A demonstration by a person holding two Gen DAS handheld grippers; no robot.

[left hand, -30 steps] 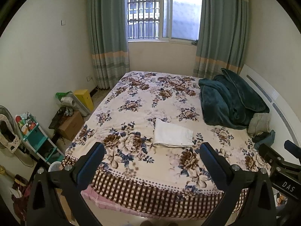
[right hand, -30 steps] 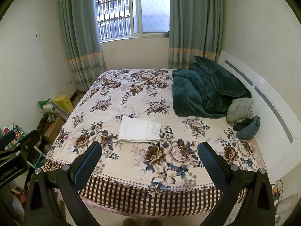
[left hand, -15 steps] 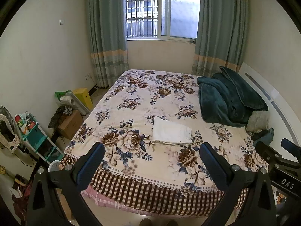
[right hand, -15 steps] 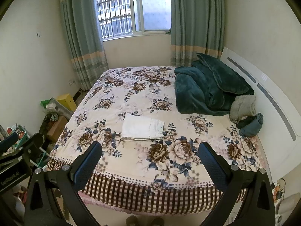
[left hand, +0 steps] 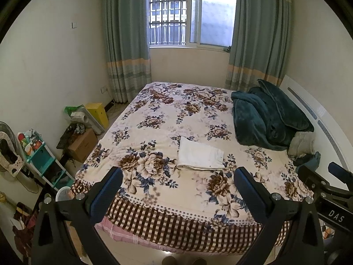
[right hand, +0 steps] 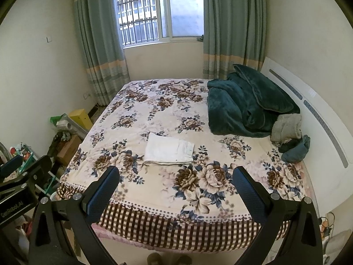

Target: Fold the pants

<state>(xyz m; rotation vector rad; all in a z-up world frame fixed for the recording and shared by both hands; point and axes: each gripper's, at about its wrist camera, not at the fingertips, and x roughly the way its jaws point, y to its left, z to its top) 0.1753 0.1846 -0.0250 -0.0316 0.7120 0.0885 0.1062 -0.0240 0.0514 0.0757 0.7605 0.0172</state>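
While both claws hang above the bed's foot, the left claw [left hand: 177,187] and right claw [right hand: 176,186] stand spread wide, gripping nothing, their blue textured pads [right hand: 103,190] bare. White pants [left hand: 200,156] lie folded into a flat rectangle, layered edges stacked, on the floral bedspread [left hand: 154,119] near its checked border, well apart from both claws. A plush teal blanket [right hand: 245,103] sits crumpled against the white headboard [right hand: 308,110].

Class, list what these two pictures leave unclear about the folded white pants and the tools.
- Pants: layers beneath the top fold hidden by the cloth itself, both views.
- Label near the waistband: too small to read, right view.
- Left tool, right tool: handles cut off by the bottom edge.
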